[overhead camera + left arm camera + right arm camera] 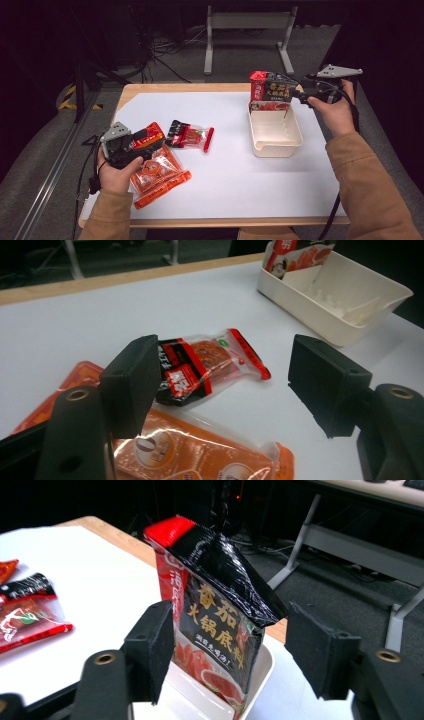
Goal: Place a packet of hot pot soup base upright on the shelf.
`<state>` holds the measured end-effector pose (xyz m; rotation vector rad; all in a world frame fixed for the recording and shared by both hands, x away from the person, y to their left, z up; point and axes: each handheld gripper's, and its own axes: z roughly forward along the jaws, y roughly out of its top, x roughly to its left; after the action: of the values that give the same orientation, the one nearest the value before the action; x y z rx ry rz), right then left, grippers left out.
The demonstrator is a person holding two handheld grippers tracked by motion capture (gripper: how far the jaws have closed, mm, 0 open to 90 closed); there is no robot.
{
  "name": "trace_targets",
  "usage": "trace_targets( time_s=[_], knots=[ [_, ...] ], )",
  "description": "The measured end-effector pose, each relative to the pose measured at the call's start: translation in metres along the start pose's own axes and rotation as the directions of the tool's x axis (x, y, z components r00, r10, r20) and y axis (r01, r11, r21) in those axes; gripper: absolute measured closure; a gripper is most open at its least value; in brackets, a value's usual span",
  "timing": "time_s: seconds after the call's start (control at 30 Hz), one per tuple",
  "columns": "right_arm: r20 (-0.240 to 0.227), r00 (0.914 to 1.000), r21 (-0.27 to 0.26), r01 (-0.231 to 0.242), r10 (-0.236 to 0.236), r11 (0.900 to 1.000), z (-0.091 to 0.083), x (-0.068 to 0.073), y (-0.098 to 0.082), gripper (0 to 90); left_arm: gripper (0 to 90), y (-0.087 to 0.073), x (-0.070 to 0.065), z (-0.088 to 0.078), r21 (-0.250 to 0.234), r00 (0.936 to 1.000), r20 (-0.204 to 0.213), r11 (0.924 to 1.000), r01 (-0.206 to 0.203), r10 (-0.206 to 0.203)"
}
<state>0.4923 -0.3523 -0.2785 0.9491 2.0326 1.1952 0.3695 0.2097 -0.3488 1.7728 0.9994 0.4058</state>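
Red-and-black foil soup-base pouch (215,615) stood upright at the far end of the cream plastic tray (275,135) on the worktop, between the spread, unclamped jaws of the right hand-held gripper (227,650), while the left hand-held gripper (225,385) gaped empty.

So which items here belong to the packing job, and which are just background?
In the job:
- black-and-red pouch, standing in the tray's far end
- cream tray
- small red snack pack
- orange packets
- left claw, open
- right claw, open

Lying about:
- grey table frame
- floor cables
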Motion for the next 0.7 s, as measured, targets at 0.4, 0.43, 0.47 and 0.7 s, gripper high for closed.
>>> trace_targets(
  time_s=[0.4, 0.43, 0.47, 0.7],
  knots=[
    [-0.061, 0.9977, -0.033, 0.028, -0.030, 0.999, -0.035, 0.032, 0.004, 32.0, 30.0, 0.005, 0.007, -0.003, -0.018, 0.9998, -0.018, 0.9998, -0.010, 0.010],
    [-0.071, 0.9969, -0.034, 0.031, -0.033, 0.999, -0.037, 0.035, 0.004, 32.0, 30.0, 0.005, 0.008, -0.004, -0.018, 0.9997, -0.020, 0.9998, -0.012, 0.012],
    [-0.078, 0.9963, -0.035, 0.033, -0.036, 0.999, -0.039, 0.038, 0.004, 32.1, 29.9, 0.005, 0.008, -0.004, -0.017, 0.9997, -0.022, 0.9998, -0.013, 0.013],
    [-0.140, 0.9885, -0.036, 0.053, -0.057, 0.998, -0.044, 0.056, 0.005, 32.0, 29.9, 0.004, 0.012, -0.006, -0.020, 0.9996, -0.027, 0.9998, -0.007, 0.006]
  ],
)
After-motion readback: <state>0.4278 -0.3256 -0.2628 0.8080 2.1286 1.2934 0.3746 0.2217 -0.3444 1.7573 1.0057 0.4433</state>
